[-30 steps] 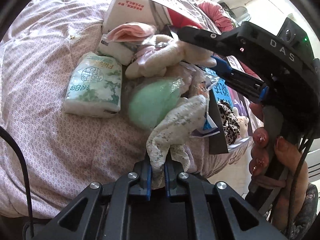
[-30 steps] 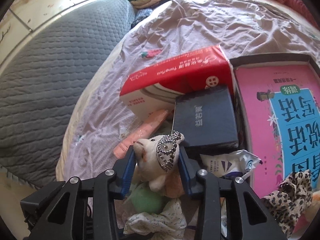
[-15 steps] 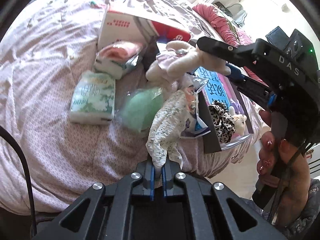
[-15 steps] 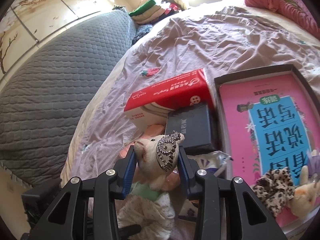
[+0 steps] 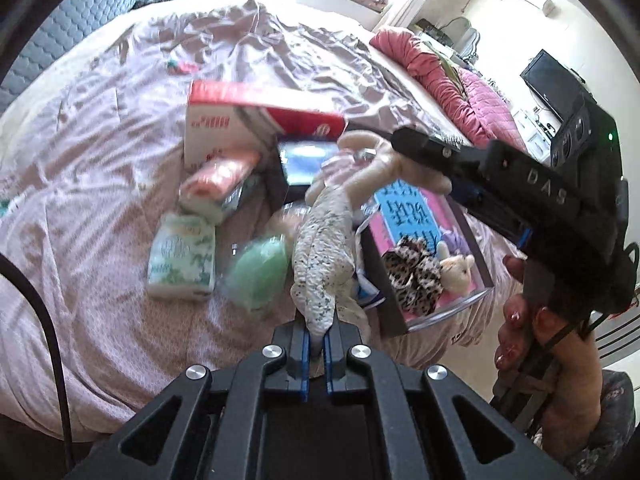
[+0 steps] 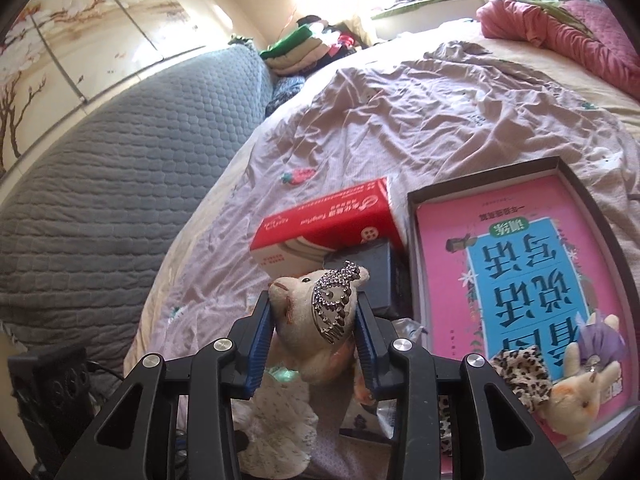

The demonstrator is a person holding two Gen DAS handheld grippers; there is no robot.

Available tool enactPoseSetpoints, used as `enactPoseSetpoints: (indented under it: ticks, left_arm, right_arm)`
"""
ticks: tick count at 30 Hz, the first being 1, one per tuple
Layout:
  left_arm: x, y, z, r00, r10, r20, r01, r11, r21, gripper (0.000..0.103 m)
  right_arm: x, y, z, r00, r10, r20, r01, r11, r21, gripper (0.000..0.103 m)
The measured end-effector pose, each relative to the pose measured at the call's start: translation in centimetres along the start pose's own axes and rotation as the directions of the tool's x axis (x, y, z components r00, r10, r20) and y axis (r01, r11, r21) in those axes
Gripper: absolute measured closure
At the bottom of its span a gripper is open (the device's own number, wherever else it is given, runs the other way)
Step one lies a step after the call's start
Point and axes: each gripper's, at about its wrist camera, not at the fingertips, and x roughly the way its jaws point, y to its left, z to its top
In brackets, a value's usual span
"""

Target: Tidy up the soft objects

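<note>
- Left of the red-and-white tissue box (image 5: 256, 120), the wrinkled pink bedsheet (image 5: 100, 152) lies bare.
- Below the tissue box, a pink-topped pack (image 5: 218, 184) and a green-printed tissue pack (image 5: 182, 258) lie on the sheet, with a mint-green soft ball (image 5: 260, 270) just right of the green pack.
- Below and right of the tissue box, the left gripper (image 5: 316, 344) is clamped on the end of a speckled white cloth (image 5: 324, 256), which hangs clear above the sheet.
- Right of the tissue box, the right gripper (image 6: 314, 334) is clamped on a cream plush toy (image 6: 308, 320) wearing a rhinestone tiara (image 6: 334, 306).
- Further right, a dark tray (image 6: 480, 178) holds a pink book (image 6: 520, 264), a leopard scrunchie (image 6: 520, 372) and a small plush (image 6: 580, 392).
</note>
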Motion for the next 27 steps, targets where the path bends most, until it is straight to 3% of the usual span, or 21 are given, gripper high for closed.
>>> enactPoseSetpoints:
  ticks: [16,27]
  left_arm:
    - [-2.8,-3.9,2.1,0.997,0.047,0.066,-0.053,0.995,0.081,0.098]
    - [-4.6,-7.3,3.6,0.994,0.021,0.105,-0.034,0.991,0.126,0.098]
  right_arm:
    - [-5.6,-1.4,1.1,0.996,0.029,0.083,-0.038,0.994,0.103,0.064]
    - [-10.2,-3.0,1.9,0.988,-0.007,0.157,-0.019,0.987,0.161,0.064]
